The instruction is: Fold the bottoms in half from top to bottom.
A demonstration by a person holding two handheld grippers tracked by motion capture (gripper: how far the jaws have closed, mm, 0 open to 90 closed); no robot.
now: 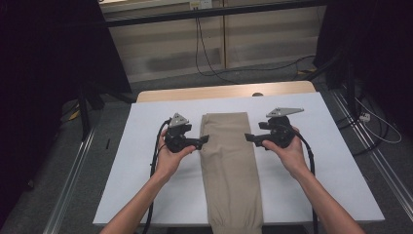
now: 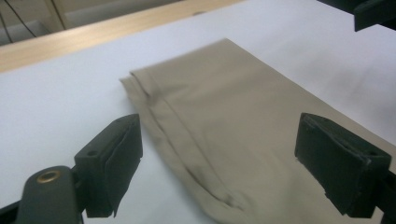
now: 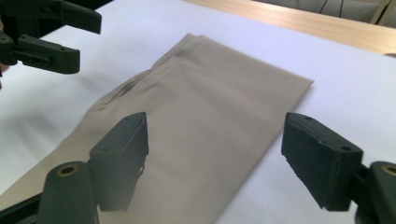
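Folded khaki trousers point(image 1: 231, 165) lie lengthwise down the middle of the white table point(image 1: 146, 185), their squared far end toward the wooden strip point(image 1: 195, 92) at the table's far edge and their near end hanging past the edge closest to the person. No brand, label or readable writing can be made out on the cloth, the grippers or the table.

The left gripper point(image 1: 204, 140) is held in the person's left hand point(image 1: 168, 156) just beside the left edge of the trousers, jaws pointing inward toward the cloth. The forearm comes up from the bottom of the high view, wrist bent, palm cupped under the gripper body, and a black cable point(image 1: 155, 161) trails back along the arm. In the left gripper view its jaws stand wide apart with nothing between the pads; the seamed edge of the trousers point(image 2: 224, 140) lies on the table beyond them.

The right gripper point(image 1: 249, 138) mirrors it on the other side, held in the right hand point(image 1: 287, 153), jaws pointing inward at the right edge of the trousers, a grey three-cornered plate point(image 1: 285, 112) on top. In the right gripper view its jaws are likewise spread and empty, above the cloth point(image 3: 205, 121), with the left gripper point(image 3: 88, 39) at upper left.

Both grippers are held clear of the cloth, level with each other, across its upper half.
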